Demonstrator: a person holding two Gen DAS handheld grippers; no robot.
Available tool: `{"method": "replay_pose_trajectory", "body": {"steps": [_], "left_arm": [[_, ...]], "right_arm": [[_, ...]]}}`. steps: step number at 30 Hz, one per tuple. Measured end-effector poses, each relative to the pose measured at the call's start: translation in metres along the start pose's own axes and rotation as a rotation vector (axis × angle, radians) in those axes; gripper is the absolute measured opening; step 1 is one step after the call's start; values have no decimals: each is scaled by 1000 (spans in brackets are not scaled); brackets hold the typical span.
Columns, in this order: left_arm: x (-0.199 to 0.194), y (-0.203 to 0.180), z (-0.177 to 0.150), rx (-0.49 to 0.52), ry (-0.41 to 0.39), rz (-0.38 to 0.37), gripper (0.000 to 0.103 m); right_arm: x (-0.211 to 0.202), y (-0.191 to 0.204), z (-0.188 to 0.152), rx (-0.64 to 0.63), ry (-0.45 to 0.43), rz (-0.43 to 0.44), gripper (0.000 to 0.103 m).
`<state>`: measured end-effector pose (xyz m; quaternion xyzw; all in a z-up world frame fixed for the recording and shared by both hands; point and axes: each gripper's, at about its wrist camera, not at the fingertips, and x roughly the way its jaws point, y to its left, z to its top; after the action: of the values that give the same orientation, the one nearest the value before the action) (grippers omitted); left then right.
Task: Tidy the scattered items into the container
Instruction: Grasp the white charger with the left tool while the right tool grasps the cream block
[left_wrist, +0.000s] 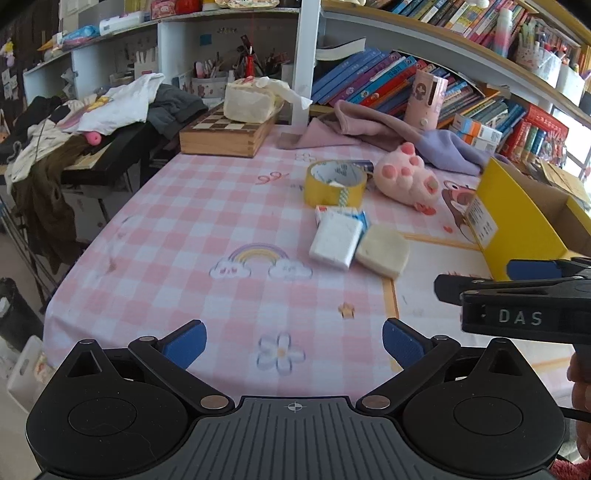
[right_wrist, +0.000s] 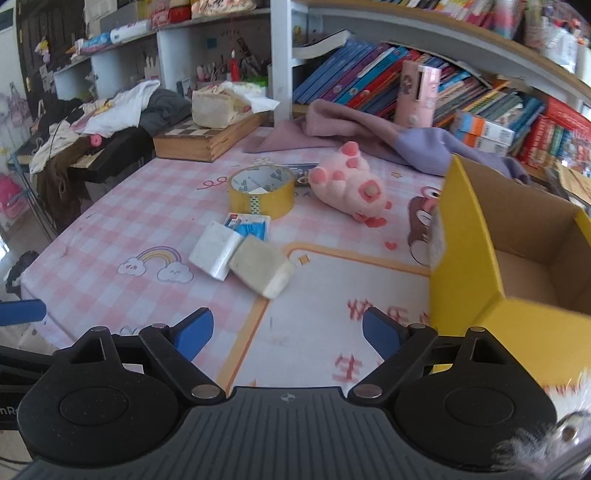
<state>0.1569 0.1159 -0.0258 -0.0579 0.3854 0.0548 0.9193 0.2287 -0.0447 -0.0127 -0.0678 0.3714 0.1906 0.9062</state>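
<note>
Tape (right_wrist: 261, 192), toy (right_wrist: 349, 182) and two blocks (right_wrist: 236, 254) lie on tabletop (right_wrist: 110, 229); box (right_wrist: 476, 236) stands right. Left gripper (left_wrist: 294, 345) and right gripper (right_wrist: 288, 334) both wide, holding nothing.

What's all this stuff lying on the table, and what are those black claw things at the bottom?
Tape roll: one, yellow, mid-table, standing on its edge face.
White block: one, white, in front of the tape, lying on a blue-and-white packet.
Beige block: one, cream, touching the white block's right side.
Plush paw: one, pink, right of the tape.
Cardboard box: one, yellow outside and brown inside, open, at the table's right; its visible inside looks bare.
Cloth: pink and lilac, bunched at the back.
Chessboard box: one, wooden, back left, a cream pack on it.
Books: many, multicoloured, on shelves behind.
Left gripper: black, blue pads, open, holding nothing.
Right gripper: same, open, holding nothing.
</note>
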Motion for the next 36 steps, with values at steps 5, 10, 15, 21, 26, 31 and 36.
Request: {"method": "replay_pose_trajectory", "body": {"steps": [5,10,15,21,26,31,36], "left_arm": [[26,-1,17,12,17,24,102],[45,3,28,18,45,58,102],[60,6,35,20,73,55,101],[76,-4,43,65,94,26,95],[90,-14,50,90,94,-23,91],[108,-34,59,184,73,-55,86],[128,-45,65,253,76,-65,79]], "right_arm": [[37,-3,22,-28,48,26,88],[72,-1,38,-47,102,79,85],[97,5,44,-76,149,113,81],[119,-5,50,-40,207,165,57],[109,-19,57,-8,160,131,44],[108,-34,58,9,162,81,44],[114,-49,57,40,182,53,44]]}}
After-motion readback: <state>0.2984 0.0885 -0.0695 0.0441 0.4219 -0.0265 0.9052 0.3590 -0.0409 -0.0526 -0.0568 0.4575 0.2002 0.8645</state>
